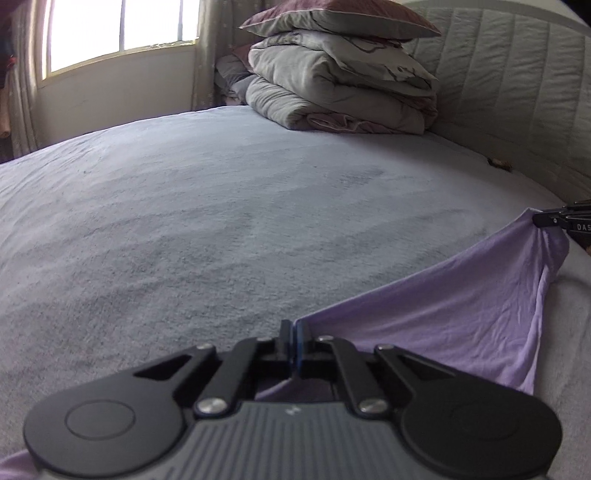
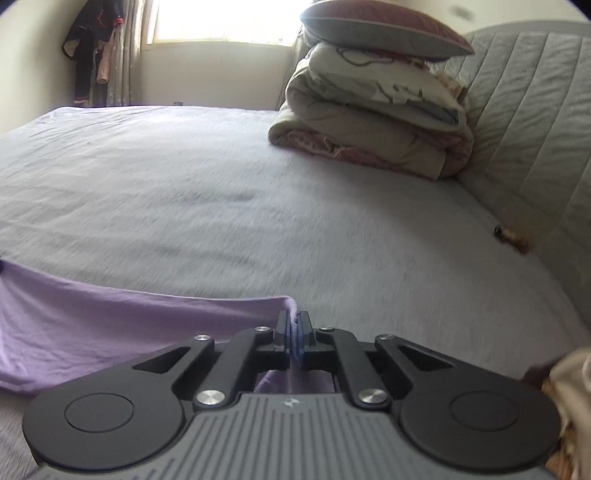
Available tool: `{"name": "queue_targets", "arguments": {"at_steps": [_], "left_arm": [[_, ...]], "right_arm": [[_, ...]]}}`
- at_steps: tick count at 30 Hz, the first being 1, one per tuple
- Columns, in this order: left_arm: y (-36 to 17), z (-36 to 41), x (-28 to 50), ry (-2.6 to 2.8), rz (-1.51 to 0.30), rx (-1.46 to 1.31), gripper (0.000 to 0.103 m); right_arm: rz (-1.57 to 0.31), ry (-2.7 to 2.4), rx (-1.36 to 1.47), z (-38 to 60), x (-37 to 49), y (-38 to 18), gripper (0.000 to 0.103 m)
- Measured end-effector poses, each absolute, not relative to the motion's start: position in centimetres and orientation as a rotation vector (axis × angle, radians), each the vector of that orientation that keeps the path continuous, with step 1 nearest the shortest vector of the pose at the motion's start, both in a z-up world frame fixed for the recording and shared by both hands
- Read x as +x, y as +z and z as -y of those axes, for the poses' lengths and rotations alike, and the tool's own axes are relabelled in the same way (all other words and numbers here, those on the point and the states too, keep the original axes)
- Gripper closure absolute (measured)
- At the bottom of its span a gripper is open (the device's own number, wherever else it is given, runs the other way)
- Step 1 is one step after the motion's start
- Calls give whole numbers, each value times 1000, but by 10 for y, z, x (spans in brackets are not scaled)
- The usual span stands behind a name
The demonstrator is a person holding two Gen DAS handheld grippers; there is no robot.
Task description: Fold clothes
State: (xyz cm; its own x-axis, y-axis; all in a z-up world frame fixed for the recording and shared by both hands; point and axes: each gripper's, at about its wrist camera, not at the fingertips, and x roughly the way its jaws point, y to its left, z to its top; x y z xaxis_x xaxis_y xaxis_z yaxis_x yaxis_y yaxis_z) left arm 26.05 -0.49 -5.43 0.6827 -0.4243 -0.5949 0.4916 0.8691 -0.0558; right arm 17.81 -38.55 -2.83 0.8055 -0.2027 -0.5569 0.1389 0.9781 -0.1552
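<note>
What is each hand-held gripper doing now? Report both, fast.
Left hand-held gripper: closed on the purple garment.
Right hand-held gripper: closed on the same garment.

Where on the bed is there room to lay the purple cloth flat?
The bare grey bedsheet is free from the purple cloth up to the folded bedding pile. It is crowded by the headboard, where the pile and a small brown thing lie.

We are seeing a grey bed sheet (image 1: 221, 206) lying flat, with folded quilts (image 1: 340, 96) stacking at its far side against the quilted headboard (image 1: 517, 92). A maroon pillow (image 2: 384, 29) is topping the quilts; a window (image 1: 122, 33) is glowing behind them, left.
</note>
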Motion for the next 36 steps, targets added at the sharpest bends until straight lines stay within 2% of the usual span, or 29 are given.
{"name": "queue_targets", "arguments": {"at_steps": [5,10,12,17,19,20,21,22,25,31,34,36], "left_arm": [[-60,3,263,-494,-637,65,97],[-65,-12,267,-491,-653,-87,96],[-69,-20,270,-498,-663,-165,96],[-79,-38,280,-539,-695,-326,96],[-82,-42,284,-554,-708,-373,96],[-84,-43,285,-560,-713,-389,96],[-85,-44,286,-564,-716,-398,96],[-85,-43,286,-565,-717,-400,96],[-86,-40,287,-567,-718,-396,96],[-86,-38,288,-569,-718,-400,96],[-86,-38,289,-570,-718,-405,96],[-86,-38,290,-571,-719,-408,96]], "right_arm": [[-656,-246,-63,402,203,-34,97],[-660,-311,118,440,196,-28,85],[-675,-311,208,455,192,-28,76],[-700,-215,435,470,185,-44,65],[-696,-231,406,462,186,-49,66],[-693,-242,383,457,186,-52,72],[-677,-248,332,449,185,-53,91],[-654,-251,266,439,183,-52,96],[-618,-179,147,412,175,-47,96],[-725,3,117,383,165,-51,94],[-733,9,95,377,157,-46,91],[-712,10,104,378,152,-40,86]]}}
